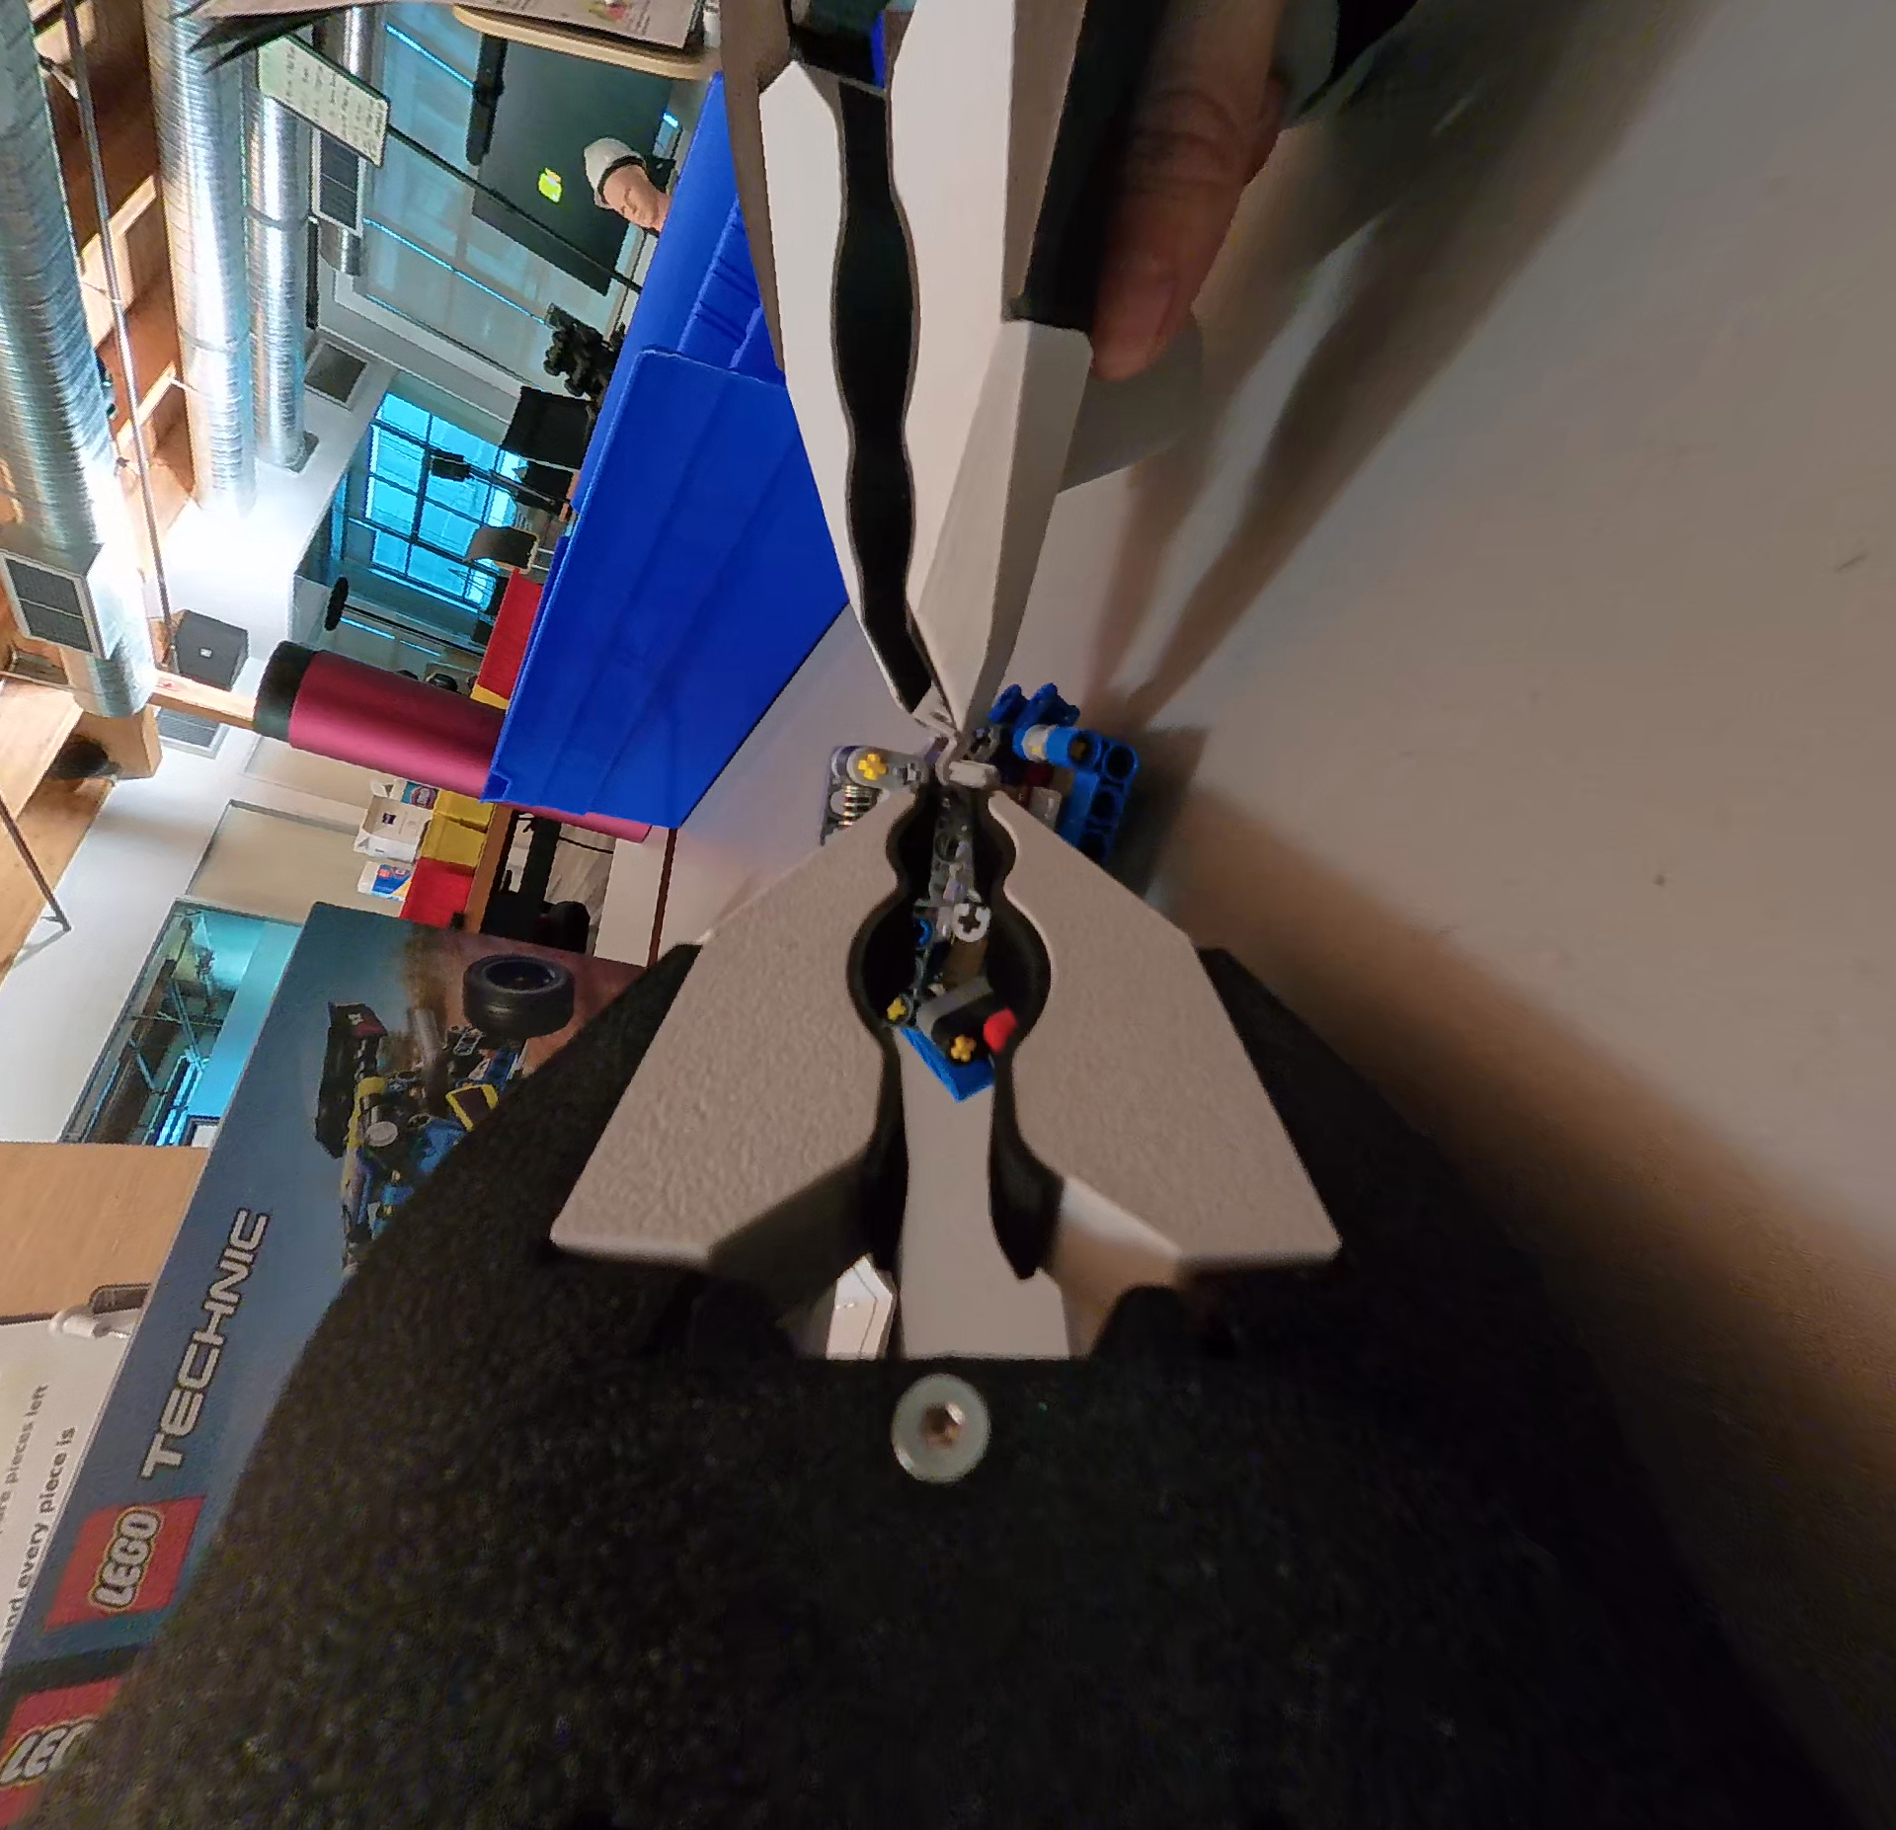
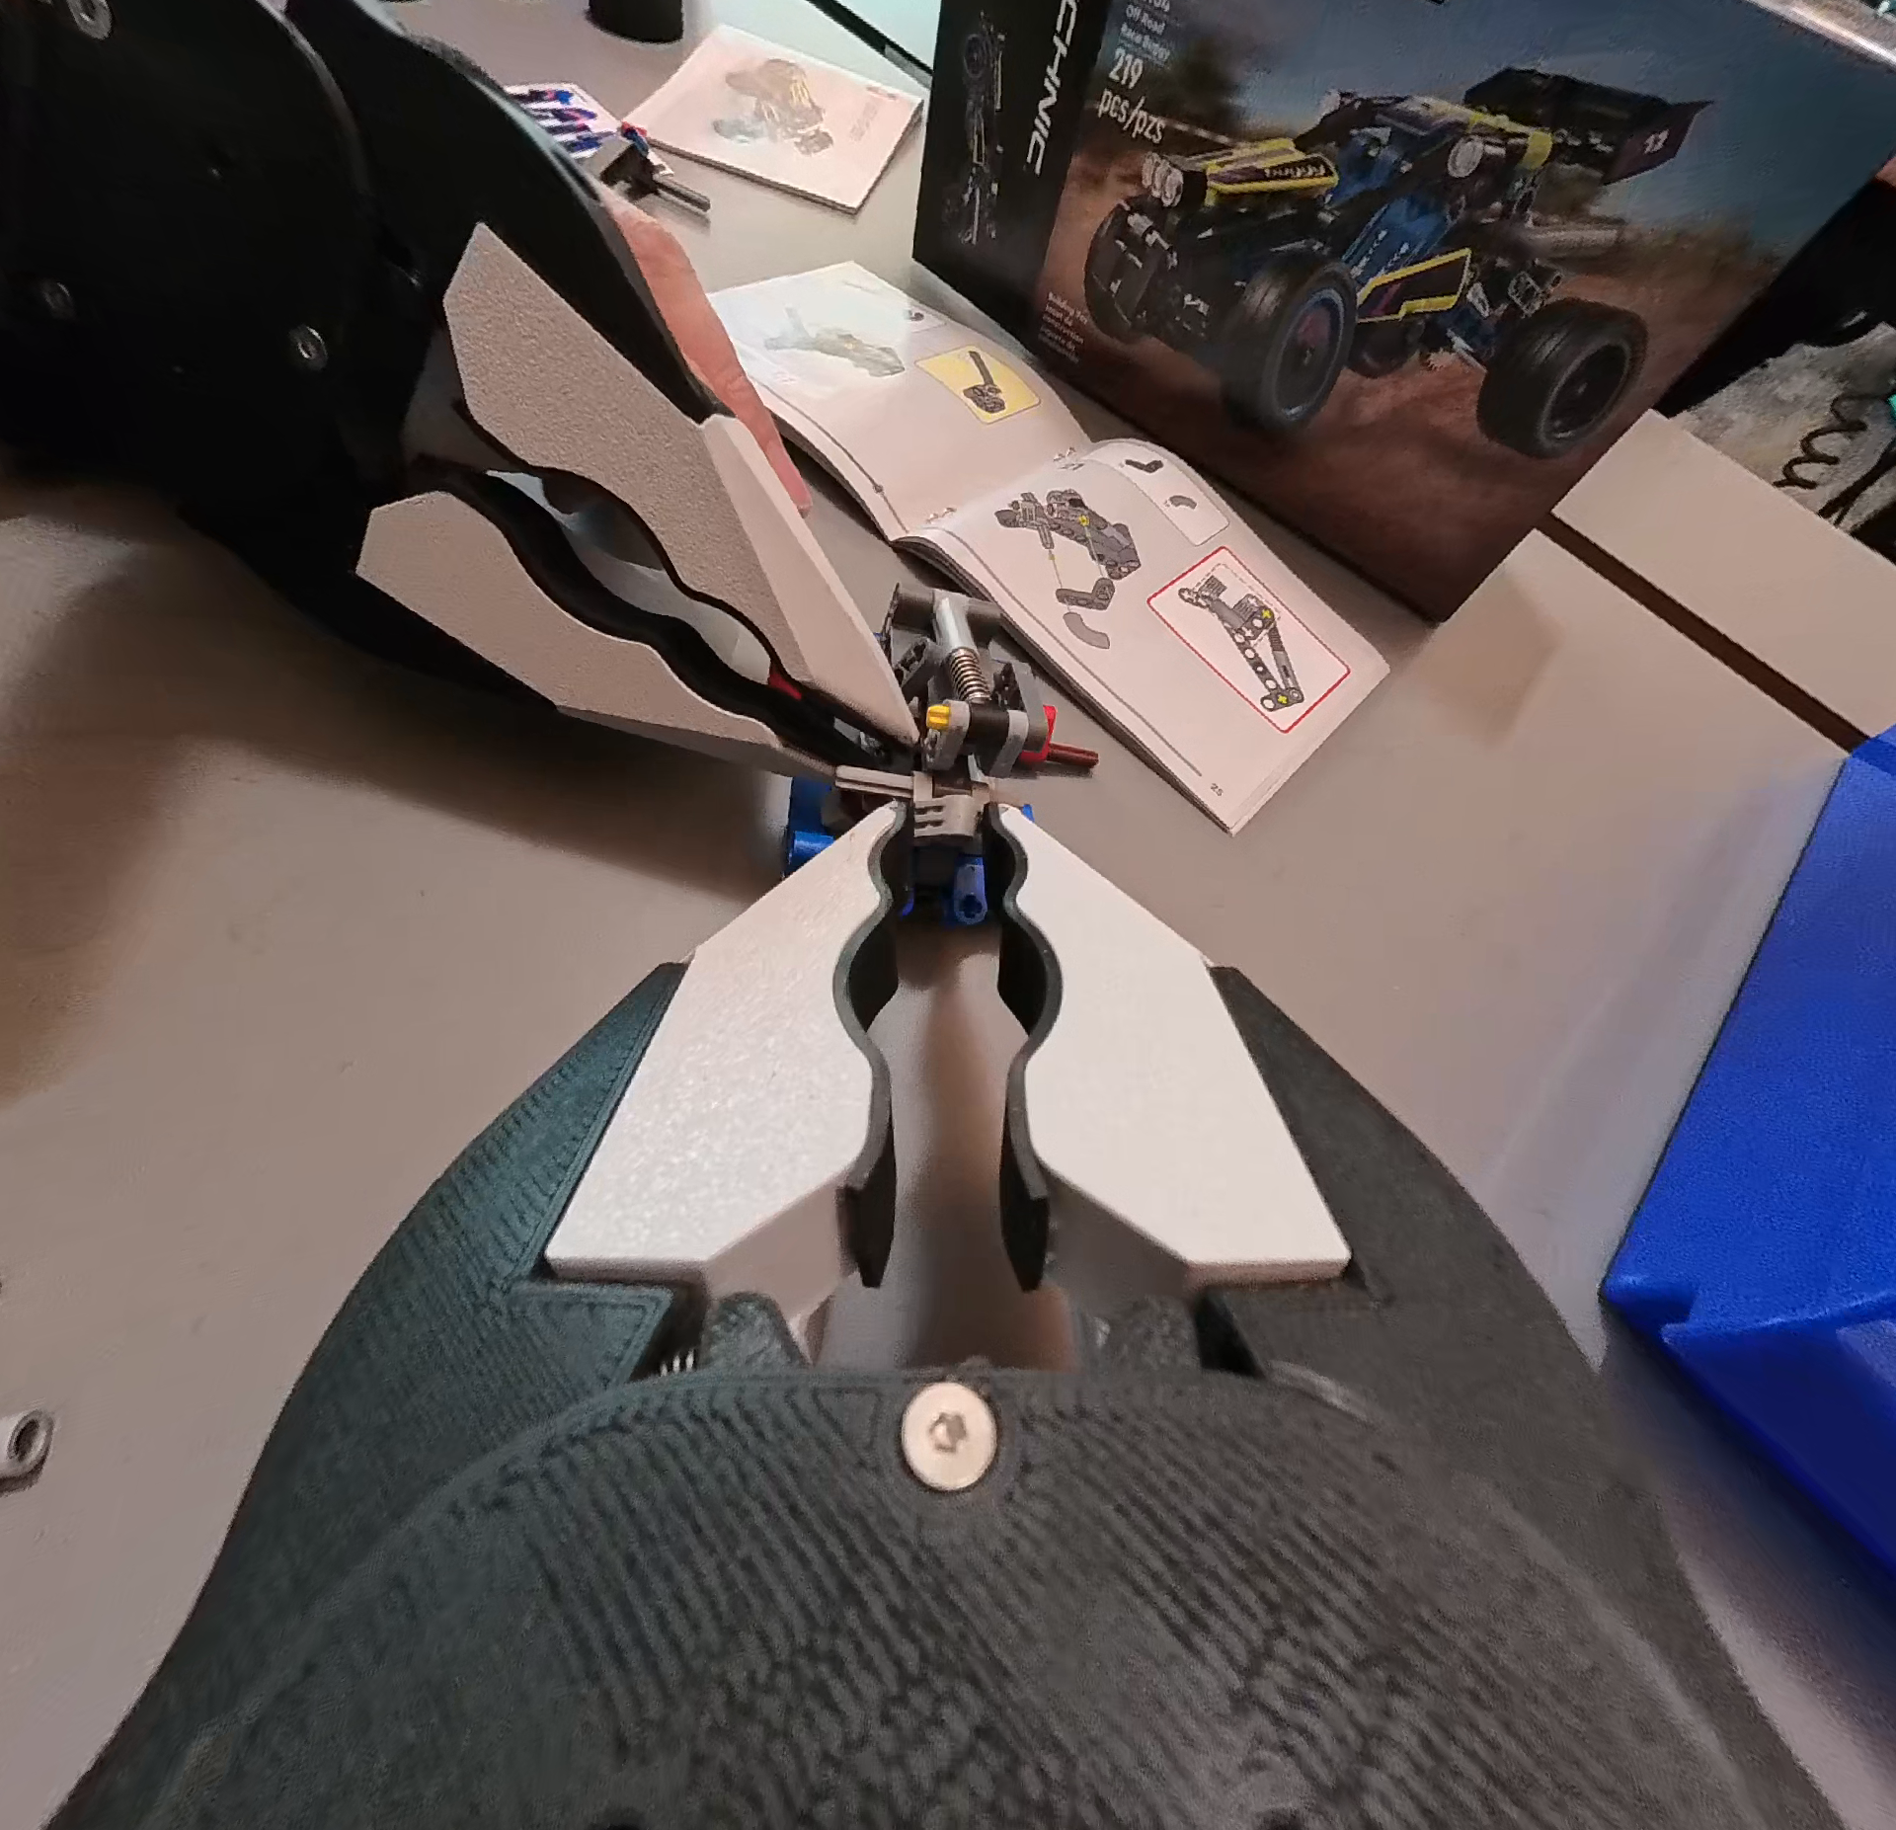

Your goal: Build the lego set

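Right tool point(image 2: 949, 816) was clamped on a grey piece point(image 2: 944, 818) of the brick model point(image 2: 964, 693) on the desk point(image 2: 1385, 960). Left tool point(image 1: 959, 780) pinched a thin grey axle point(image 2: 872, 781); its tips hid the contact.

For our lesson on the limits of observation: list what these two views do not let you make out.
1. Left wrist view: most of the brick model, covered by gripper fingers.
2. Right wrist view: whether the left gripper pinches anything; its own fingers hide the tips.
3. Right wrist view: inside of the blue bin, cut off by the right edge.
4. Right wrist view: top of the box, cut off.
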Available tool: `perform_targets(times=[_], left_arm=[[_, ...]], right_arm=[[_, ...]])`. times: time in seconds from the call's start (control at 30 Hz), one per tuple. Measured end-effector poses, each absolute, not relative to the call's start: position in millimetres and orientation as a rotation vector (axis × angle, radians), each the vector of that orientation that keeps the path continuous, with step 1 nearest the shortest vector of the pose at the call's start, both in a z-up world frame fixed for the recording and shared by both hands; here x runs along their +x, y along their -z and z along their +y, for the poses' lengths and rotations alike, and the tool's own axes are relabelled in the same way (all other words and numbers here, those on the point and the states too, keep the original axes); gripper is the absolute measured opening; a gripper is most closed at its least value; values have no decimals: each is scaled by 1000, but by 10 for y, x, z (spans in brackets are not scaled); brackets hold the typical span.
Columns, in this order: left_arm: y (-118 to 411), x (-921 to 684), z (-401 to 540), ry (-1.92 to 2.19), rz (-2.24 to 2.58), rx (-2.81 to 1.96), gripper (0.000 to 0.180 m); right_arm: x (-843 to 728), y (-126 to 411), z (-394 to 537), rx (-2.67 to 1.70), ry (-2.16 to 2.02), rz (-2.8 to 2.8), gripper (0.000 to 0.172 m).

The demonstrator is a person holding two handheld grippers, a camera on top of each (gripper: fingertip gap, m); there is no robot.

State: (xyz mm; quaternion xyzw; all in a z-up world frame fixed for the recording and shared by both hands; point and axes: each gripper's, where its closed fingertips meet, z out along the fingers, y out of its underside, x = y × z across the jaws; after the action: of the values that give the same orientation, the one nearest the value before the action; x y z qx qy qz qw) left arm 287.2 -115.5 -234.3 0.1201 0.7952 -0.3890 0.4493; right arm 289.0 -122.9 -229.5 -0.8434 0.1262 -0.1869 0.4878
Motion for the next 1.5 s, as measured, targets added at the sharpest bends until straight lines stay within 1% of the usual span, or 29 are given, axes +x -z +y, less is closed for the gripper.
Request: perform_targets(times=[0.37, 0.5, 0.93, 1.03, 1.13, 1.23, 1.4, 1.5], left_arm=[[2346, 2875, -1144, 958, 1968, 296, 3], [2343, 2884, -1133, 957, 1968, 290, 3], [2348, 2898, -1120, 951, 1970, 282, 3], [2347, 2900, -1119, 951, 1969, 281, 3], [2349, 2903, -1118, 948, 1970, 280, 3], [2353, 2902, -1119, 946, 1971, 282, 3], [2352, 2903, -1120, 947, 1971, 282, 3], [2351, 2904, -1119, 946, 1970, 281, 3]], right_arm=[[2892, 2304, -1225, -2056, 469, 307, 8], [2889, 2252, -1227, -2021, 461, 306, 3], [2885, 2299, -1194, -2056, 497, 272, 6], [2855, 2316, -1196, -2075, 515, 209, 11], [2870, 2379, -1278, -2171, 639, 90, 17], [2987, 2367, -1429, -2240, 877, -39, 22], [3062, 2206, -1390, -2185, 1261, -352, 24], [3011, 2245, -1332, -2208, 1337, -532, 24]])
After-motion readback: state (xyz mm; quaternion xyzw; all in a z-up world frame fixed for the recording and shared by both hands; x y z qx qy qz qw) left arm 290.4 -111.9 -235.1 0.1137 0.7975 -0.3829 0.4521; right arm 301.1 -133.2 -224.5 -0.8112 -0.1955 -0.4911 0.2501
